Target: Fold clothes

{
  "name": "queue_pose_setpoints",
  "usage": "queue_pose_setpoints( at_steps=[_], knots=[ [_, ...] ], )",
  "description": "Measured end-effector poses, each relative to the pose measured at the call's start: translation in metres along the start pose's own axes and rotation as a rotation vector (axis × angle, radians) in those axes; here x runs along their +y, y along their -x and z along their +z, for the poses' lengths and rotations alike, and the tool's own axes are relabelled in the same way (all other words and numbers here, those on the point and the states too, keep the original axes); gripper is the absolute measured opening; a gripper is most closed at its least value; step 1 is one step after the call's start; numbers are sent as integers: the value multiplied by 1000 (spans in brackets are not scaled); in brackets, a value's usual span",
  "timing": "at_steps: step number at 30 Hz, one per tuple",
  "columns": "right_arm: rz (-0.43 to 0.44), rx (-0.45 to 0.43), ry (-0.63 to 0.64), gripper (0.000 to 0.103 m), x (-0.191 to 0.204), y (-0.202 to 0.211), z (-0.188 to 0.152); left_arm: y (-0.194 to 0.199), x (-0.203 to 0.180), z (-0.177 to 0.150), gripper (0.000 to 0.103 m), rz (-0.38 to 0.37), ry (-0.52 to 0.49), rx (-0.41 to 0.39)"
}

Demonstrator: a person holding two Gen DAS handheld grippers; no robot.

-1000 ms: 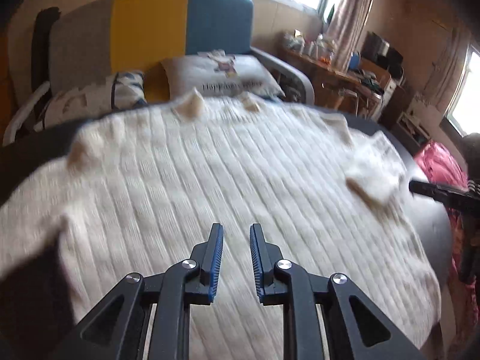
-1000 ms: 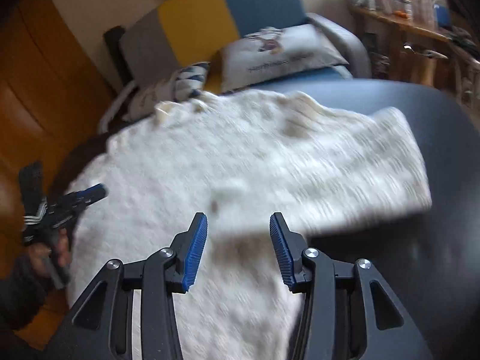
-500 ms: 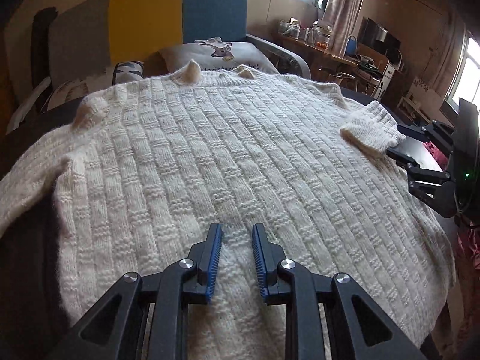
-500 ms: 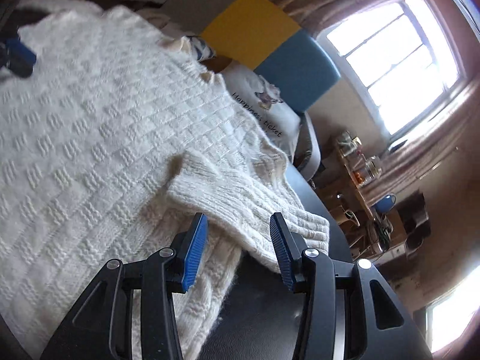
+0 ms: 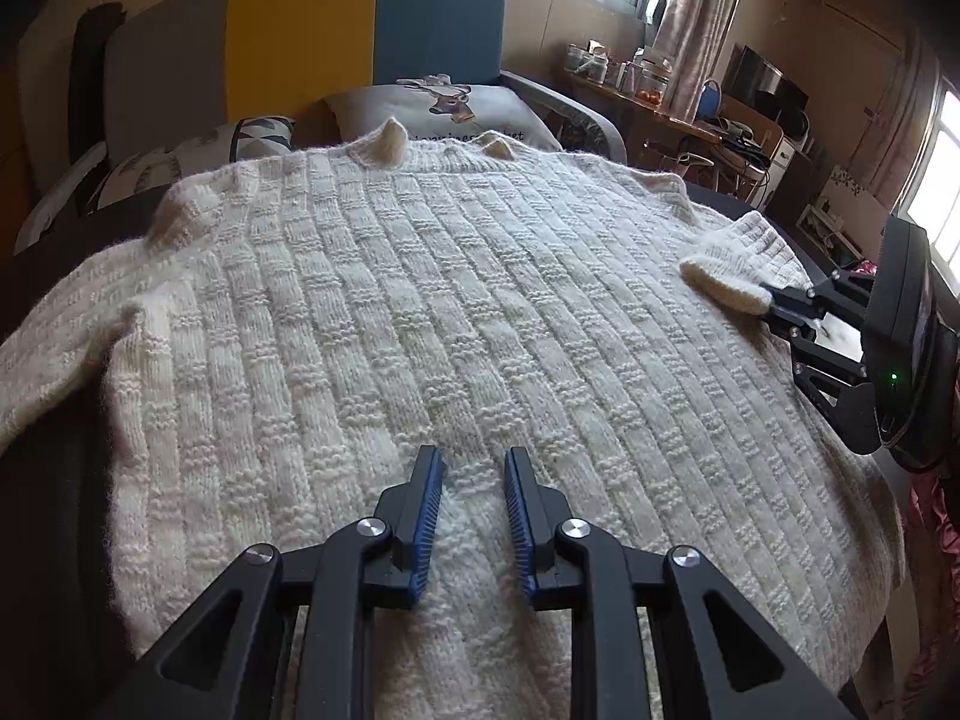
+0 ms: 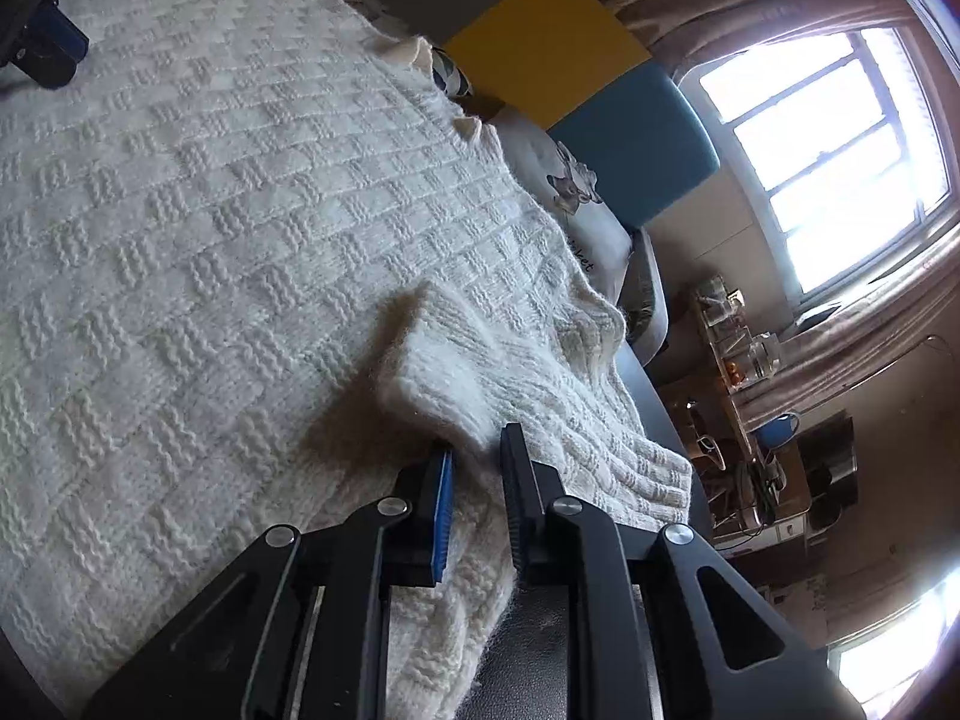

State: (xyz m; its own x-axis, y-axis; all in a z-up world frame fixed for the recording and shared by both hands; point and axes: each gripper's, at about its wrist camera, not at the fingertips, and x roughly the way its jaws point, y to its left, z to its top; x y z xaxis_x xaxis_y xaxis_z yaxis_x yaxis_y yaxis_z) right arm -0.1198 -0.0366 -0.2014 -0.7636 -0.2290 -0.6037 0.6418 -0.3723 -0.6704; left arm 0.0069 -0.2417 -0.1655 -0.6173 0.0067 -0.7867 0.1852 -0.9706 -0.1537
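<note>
Tools worked at two spots on the cream knit sweater [image 5: 420, 312], which lay spread flat over the dark tabletop [image 6: 651, 402]. The left tool [image 5: 473, 474] rested at the near hem with its blue-padded jaws narrowly apart, a small ridge of knit between them; whether the pads pressed it could not be told. The right tool [image 6: 477, 450] had just been closing and was clamped on the folded-over sleeve cuff [image 6: 444, 372] at the sweater's right edge, the cuff lying on top of the body. Beyond the far edge stood a sofa [image 5: 336, 42] in grey, yellow and blue, with a printed cushion [image 5: 444, 108], and at far right a cluttered desk [image 5: 660, 114].
</note>
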Motion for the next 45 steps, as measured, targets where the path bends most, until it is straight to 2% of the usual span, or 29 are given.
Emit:
queue_pose_setpoints(
  at_steps=[3,5,9,14,18,21,28,31,34,37,39,42,45],
  knots=[
    [32,11,-66,6,-9,1,2,0,1,0,21,-5,4,-1],
    [77,5,-200,6,-32,6,4,0,1,0,21,-8,8,-1],
    [115,-18,-458,6,-98,15,1,0,1,-1,21,-5,5,-1],
    [89,-18,-737,6,-181,16,-28,0,0,-1,21,-4,11,-1],
    [17,37,-987,6,-237,5,-83,0,0,-1,21,-2,13,0],
    [-26,101,-1172,6,-264,-9,-136,0,0,0,21,0,10,3],
    [-142,198,-1474,6,-286,-23,-240,-2,-3,1,21,15,-11,16],
    [-200,233,-1558,6,-285,-17,-276,-3,-4,2,21,21,-16,20],
    [-236,272,-1579,6,-282,-8,-300,-4,-4,3,21,22,-6,21],
    [-189,329,-1597,6,-270,-14,-319,-5,-4,4,22,28,-2,25],
    [-116,302,-1638,6,-267,-16,-330,-5,-6,4,22,37,-11,27],
    [-64,270,-1692,9,-268,-10,-343,-4,-7,6,22,42,-17,36],
    [-125,272,-1660,11,-277,9,-342,-4,-7,8,22,41,-24,46]
  ],
)
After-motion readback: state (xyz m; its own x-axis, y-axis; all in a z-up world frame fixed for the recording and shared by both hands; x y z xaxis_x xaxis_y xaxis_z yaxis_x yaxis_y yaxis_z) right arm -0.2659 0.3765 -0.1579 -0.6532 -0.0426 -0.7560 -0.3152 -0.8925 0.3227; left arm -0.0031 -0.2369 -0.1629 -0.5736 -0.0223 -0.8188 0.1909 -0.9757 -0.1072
